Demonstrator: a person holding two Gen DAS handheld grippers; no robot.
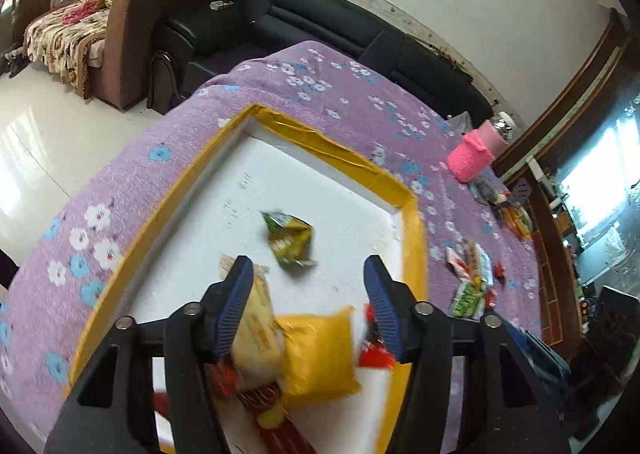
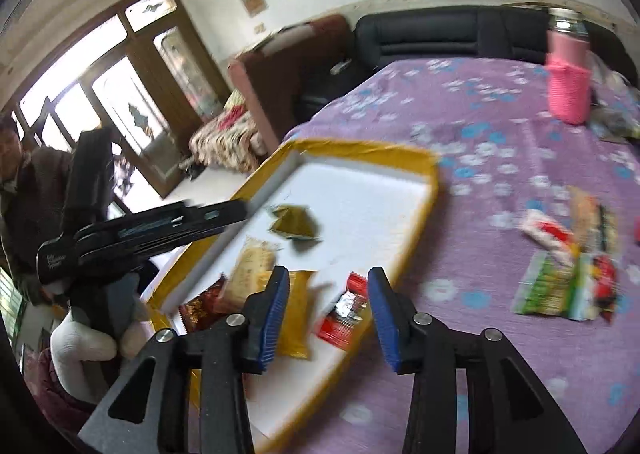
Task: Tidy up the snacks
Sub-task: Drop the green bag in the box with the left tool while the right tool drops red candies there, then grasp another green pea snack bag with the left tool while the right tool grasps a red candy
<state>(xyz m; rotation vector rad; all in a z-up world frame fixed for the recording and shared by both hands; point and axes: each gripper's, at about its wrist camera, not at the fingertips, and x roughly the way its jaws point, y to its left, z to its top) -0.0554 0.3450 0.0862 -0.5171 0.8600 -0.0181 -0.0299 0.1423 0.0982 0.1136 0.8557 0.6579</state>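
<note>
A white foam tray with a yellow taped rim (image 1: pixel 416 238) (image 2: pixel 420 210) lies on the purple flowered table. In it lie a green-yellow packet (image 1: pixel 290 240) (image 2: pixel 294 224), a pale biscuit packet (image 1: pixel 256 338) (image 2: pixel 250 268), a yellow packet (image 1: pixel 320 352) (image 2: pixel 294 314), a dark red packet (image 1: pixel 276 414) (image 2: pixel 196 308) and a red-white packet (image 1: pixel 374 350) (image 2: pixel 344 314). My left gripper (image 1: pixel 308 266) is open and empty above the tray; it also shows in the right wrist view (image 2: pixel 168 226). My right gripper (image 2: pixel 328 274) is open and empty over the tray's near edge.
Several loose snack packets (image 1: pixel 472 274) (image 2: pixel 568 266) lie on the cloth right of the tray. A jar in a pink knitted sleeve (image 1: pixel 476 152) (image 2: pixel 568 82) stands at the far side. A black sofa (image 1: pixel 320 22) and a brown armchair (image 1: pixel 152 14) stand behind the table.
</note>
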